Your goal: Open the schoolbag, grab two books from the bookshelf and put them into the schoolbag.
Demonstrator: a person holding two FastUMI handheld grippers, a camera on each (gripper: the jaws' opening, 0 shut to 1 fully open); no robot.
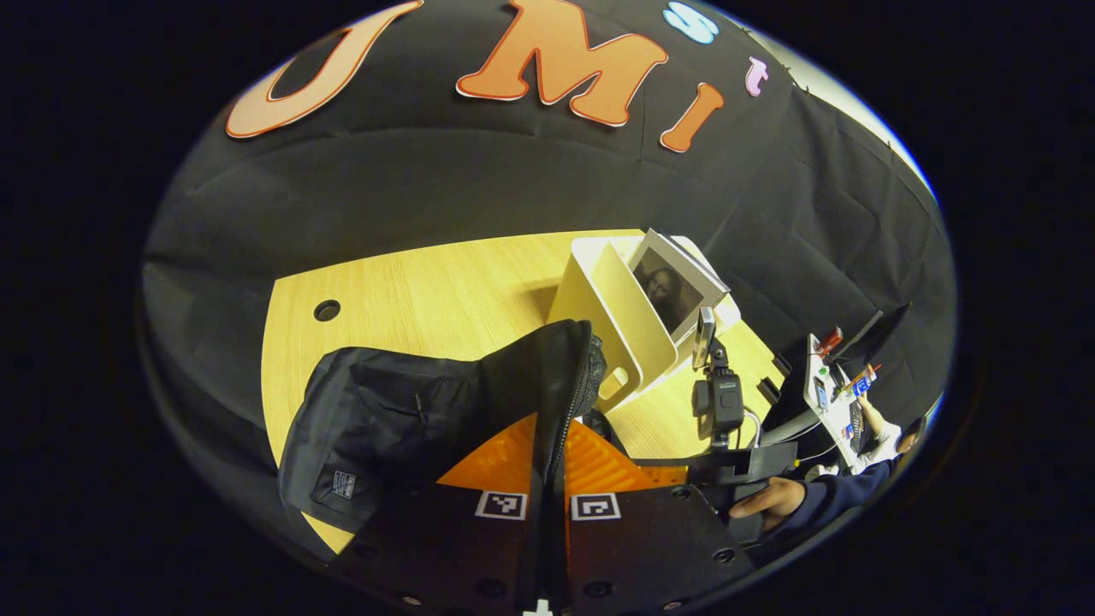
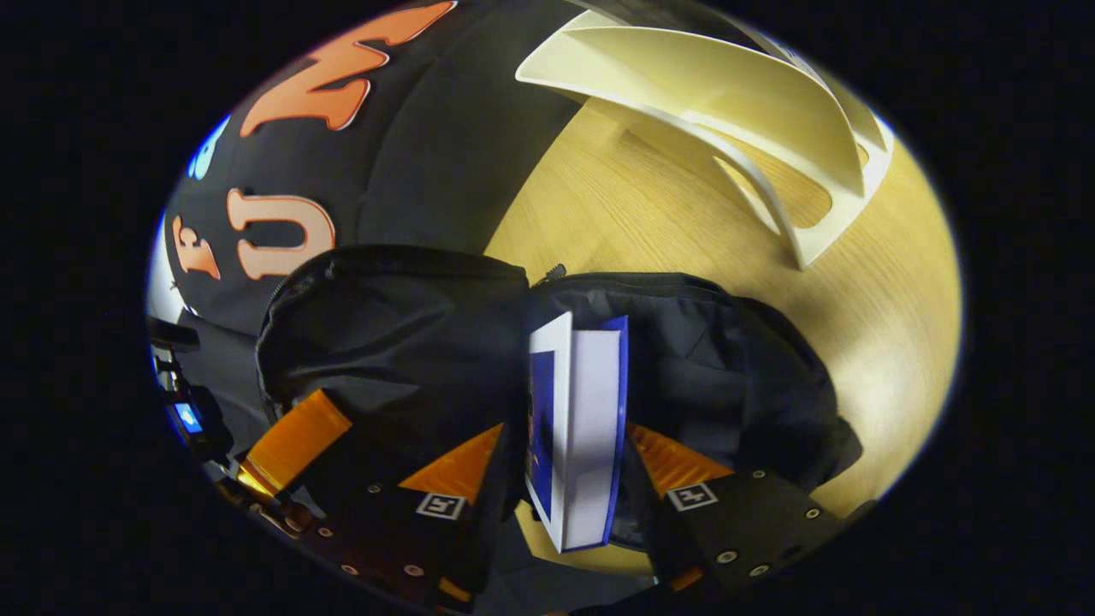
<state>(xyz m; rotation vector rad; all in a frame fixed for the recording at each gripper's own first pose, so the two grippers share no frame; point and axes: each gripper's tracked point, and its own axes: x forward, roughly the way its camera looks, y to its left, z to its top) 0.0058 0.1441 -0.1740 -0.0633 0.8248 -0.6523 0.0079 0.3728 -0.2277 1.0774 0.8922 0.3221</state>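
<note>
1. The schoolbag is black and lies on the worktop. In the left gripper view its zippered edge rises straight up from between the jaws.
2. The left gripper has its jaws pressed almost together on that zippered edge, pinching the fabric between them.
3. In the right gripper view the schoolbag sits just ahead of the jaws, its dark cloth spreading to both sides of them.
4. A book with a blue cover and white page edges stands upright between the jaws of the right gripper, its top end pointing toward the schoolbag.
5. The right gripper's jaws sit on either side of the book, holding it by its 2 covers.
6. In the left gripper view the cream bookshelf stands on the worktop beyond the schoolbag, ahead and to the right of the jaws. A second book with a grey picture cover leans in it.
7. In the right gripper view the bookshelf shows far ahead of the jaws, up and to the right, well apart from the schoolbag.
8. In the left gripper view a hand in a dark sleeve holds the other gripper's body to the right of the jaws, below the bookshelf.
9. The worktop is pale wood with a round hole far ahead and left of the left jaws.
</note>
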